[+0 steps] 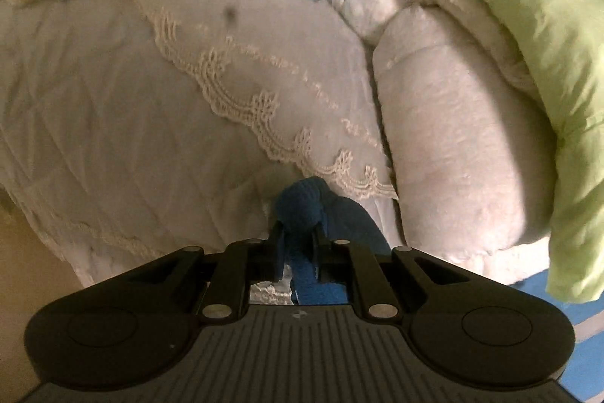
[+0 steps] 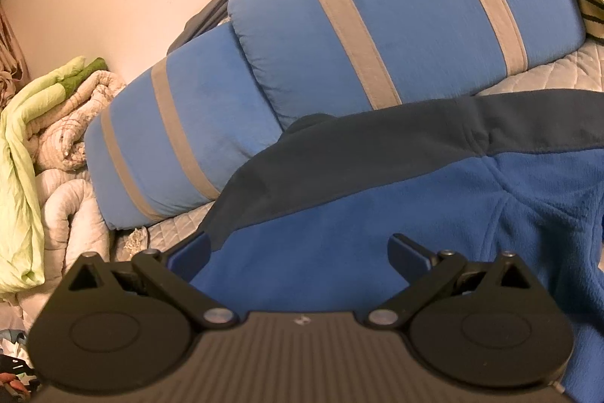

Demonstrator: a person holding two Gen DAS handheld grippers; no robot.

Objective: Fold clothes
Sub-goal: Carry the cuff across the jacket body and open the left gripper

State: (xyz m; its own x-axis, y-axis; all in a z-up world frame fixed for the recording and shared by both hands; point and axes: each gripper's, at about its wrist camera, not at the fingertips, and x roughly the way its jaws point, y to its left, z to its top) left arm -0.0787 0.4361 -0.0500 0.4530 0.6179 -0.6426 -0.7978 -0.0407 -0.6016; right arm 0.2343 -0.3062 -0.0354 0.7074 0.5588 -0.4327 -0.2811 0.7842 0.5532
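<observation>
Left claw clamped on a bunched fold of blue fleece jacket over the white lace-trimmed quilt. Right claw open, jaws spread above the jacket, which lies on the bed against the blue grey-striped pillows.

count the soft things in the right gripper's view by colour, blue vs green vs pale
blue: 3, the two striped pillows and the fleece top
green: 1, the green blanket
pale: 1, the quilt bundle
total: 5
</observation>
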